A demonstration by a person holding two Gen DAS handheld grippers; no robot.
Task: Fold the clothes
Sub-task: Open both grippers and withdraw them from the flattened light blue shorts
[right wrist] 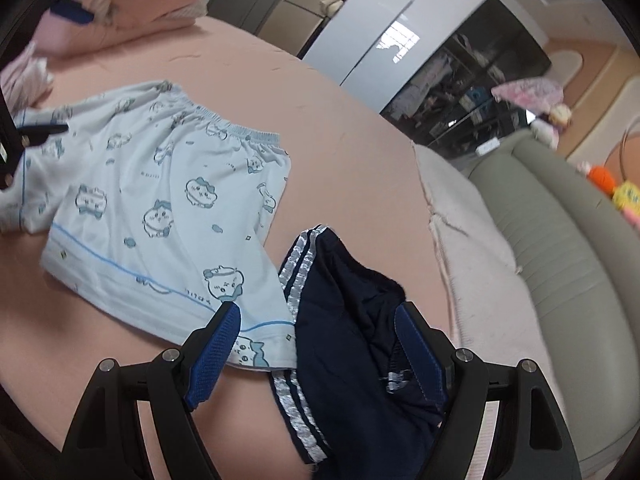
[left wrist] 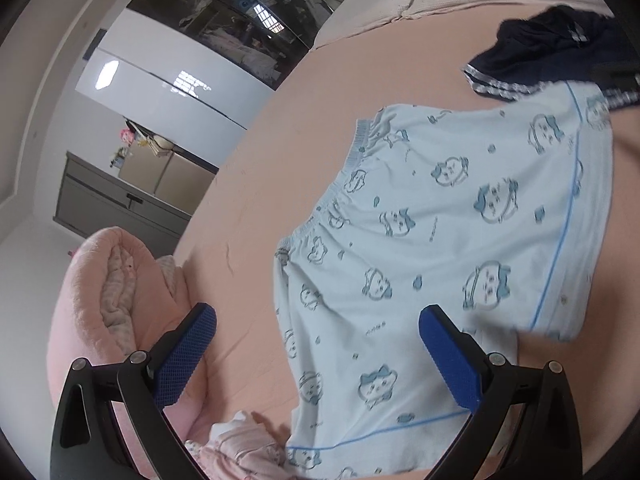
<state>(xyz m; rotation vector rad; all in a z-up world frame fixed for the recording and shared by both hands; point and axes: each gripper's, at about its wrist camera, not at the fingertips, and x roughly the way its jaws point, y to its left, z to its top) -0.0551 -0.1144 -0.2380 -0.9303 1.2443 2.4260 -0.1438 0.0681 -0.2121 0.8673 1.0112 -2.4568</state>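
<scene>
Light blue shorts (left wrist: 440, 248) with a cartoon print lie spread flat on the pink bed sheet (left wrist: 280, 128); they also show in the right wrist view (right wrist: 160, 200). My left gripper (left wrist: 316, 324) is open and empty, hovering over one leg of the shorts. A crumpled navy garment (right wrist: 352, 320) with silver stripes lies beside the shorts, touching their hem; it shows far right in the left wrist view (left wrist: 556, 48). My right gripper (right wrist: 318, 320) is open and empty, above where the shorts' hem meets the navy garment.
A pink quilt (left wrist: 104, 304) is bunched at the bed's end. A small pink garment (left wrist: 240, 448) lies near the shorts. A beige blanket (right wrist: 472, 240) and a grey-green padded headboard (right wrist: 560, 232) border the bed. Wardrobes (left wrist: 168, 80) stand beyond.
</scene>
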